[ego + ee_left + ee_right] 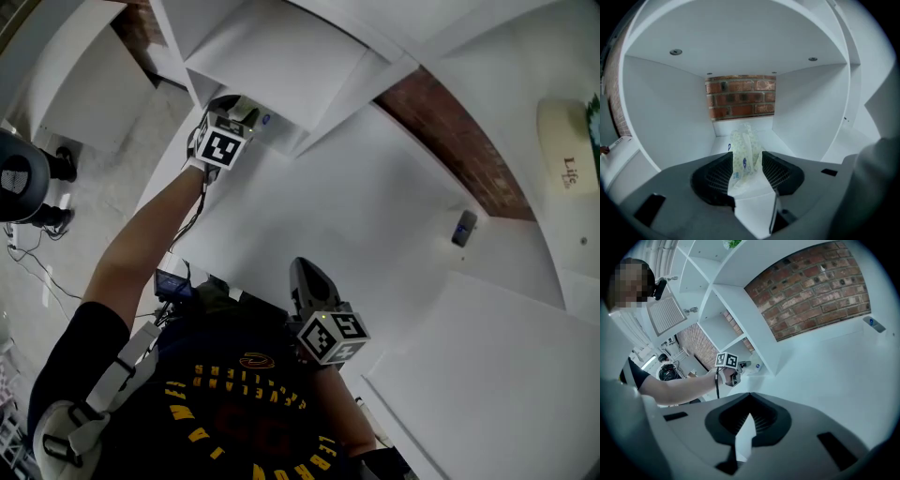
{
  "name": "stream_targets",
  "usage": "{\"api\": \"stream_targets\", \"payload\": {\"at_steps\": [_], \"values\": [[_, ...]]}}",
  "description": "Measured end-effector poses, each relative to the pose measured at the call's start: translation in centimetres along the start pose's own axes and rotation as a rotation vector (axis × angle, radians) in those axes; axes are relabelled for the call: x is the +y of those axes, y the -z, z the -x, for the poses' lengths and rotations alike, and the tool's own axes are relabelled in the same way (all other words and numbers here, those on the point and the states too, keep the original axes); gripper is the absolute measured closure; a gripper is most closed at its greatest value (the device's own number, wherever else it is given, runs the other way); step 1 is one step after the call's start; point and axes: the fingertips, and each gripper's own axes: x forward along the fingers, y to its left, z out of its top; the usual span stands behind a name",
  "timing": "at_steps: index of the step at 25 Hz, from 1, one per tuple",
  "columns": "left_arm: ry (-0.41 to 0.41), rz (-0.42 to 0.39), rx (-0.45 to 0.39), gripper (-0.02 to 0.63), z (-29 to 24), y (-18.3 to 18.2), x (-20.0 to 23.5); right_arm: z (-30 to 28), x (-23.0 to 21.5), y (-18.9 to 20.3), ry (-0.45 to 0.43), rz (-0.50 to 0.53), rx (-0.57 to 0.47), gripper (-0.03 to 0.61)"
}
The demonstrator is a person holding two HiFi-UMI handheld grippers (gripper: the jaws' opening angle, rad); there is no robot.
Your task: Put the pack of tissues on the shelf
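Left gripper (746, 157): my view along it shows the jaws standing wide apart. The pack of tissues (743, 140) sits between the two ribbed pads (715, 176). Its sides lie close to them, but the wrapper is not pinched in, so I record this claw as open and not gripping.

Pack of tissues: it rests on the white floor of a shelf (670, 122) compartment and reaches past the jaw tips toward the back. The wrapper is crinkled clear plastic over a pale pattern, with small blue print on it. Behind it, the open back of the compartment shows a brick wall (740, 97). The compartment's side walls stand well clear of the pack on both sides.

Head view: the person's left arm (141, 244) is stretched forward, with the left gripper at the mouth of that compartment. The right gripper view confirms this from the side and places the compartment at the level of the white counter (375, 216).

Right gripper (749, 411): the jaws are together at the tips, with nothing between them. It hangs close to the person's body over the counter, well apart from the shelf.

Other items: a small grey device (463, 228) lies on the counter near the brick wall, well apart from both grippers.
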Motion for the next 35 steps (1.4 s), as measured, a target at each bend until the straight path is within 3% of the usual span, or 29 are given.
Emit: {"api": "stream_targets", "payload": {"at_steps": [7, 12, 18, 23, 30, 35], "values": [[0.006, 0.067, -0.054, 0.437, 6.3, -0.4, 0.0, -0.2, 1.8, 0.1, -0.027, 0.03, -0.007, 0.586], [0.109, 0.157, -0.105, 0.437, 11.9, 0.3, -1.8, -0.4, 3.6, 0.4, -0.05, 0.047, -0.014, 0.586], [0.193, 0.122, -0.225, 0.439, 19.2, -1.3, -4.3, -0.5, 5.7, 0.7, -0.072, 0.073, -0.024, 0.586], [0.263, 0.118, -0.267, 0.439, 25.1, -1.2, -7.0, -0.6, 7.9, 1.0, -0.094, 0.103, -0.031, 0.586], [0.356, 0.249, -0.272, 0.44, 32.5, 2.1, -10.1, -0.2, 10.8, -0.2, -0.123, 0.145, -0.066, 0.586], [0.398, 0.37, -0.335, 0.44, 37.0, 1.5, -10.6, 0.9, 14.7, -2.5, -0.184, 0.186, -0.124, 0.586]]}}
